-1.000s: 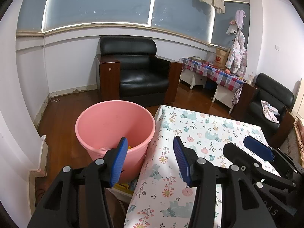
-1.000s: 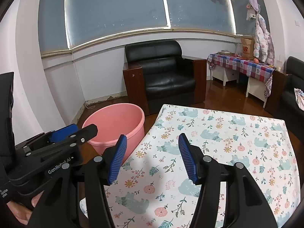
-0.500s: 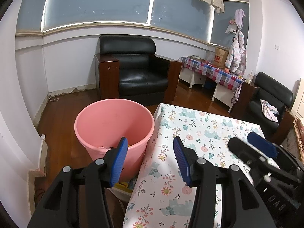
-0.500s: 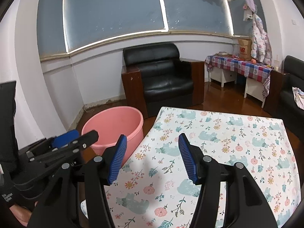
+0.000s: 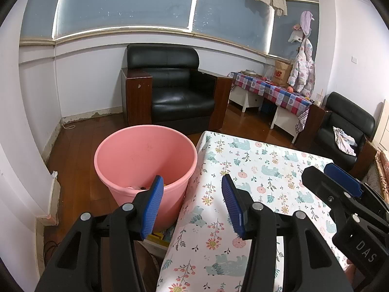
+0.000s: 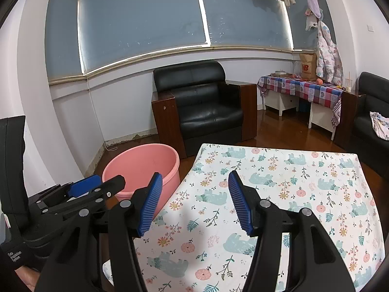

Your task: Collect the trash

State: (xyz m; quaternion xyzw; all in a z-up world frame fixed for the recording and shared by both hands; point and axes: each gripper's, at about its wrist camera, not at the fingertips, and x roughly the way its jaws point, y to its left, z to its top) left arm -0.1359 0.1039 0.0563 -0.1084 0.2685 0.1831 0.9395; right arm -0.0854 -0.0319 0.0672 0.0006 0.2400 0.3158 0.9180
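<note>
A pink plastic bin (image 5: 136, 155) stands on the floor at the left edge of a table with a floral cloth (image 5: 265, 168); some trash lies at its bottom. My left gripper (image 5: 192, 194) is open and empty, above the gap between bin and table edge. My right gripper (image 6: 194, 194) is open and empty above the cloth (image 6: 279, 194), with the bin (image 6: 143, 165) to its left. Each gripper shows in the other's view: the right one (image 5: 340, 182) and the left one (image 6: 85, 189). No trash is visible on the cloth.
A black leather armchair (image 5: 170, 97) stands behind the bin. A side table with a checked cloth (image 5: 269, 90) and a second black chair (image 5: 345, 126) are at the right. The floor is dark wood.
Both grippers have drifted slightly back and up; the right gripper has shifted right in the left wrist view. Both stay open and empty.
</note>
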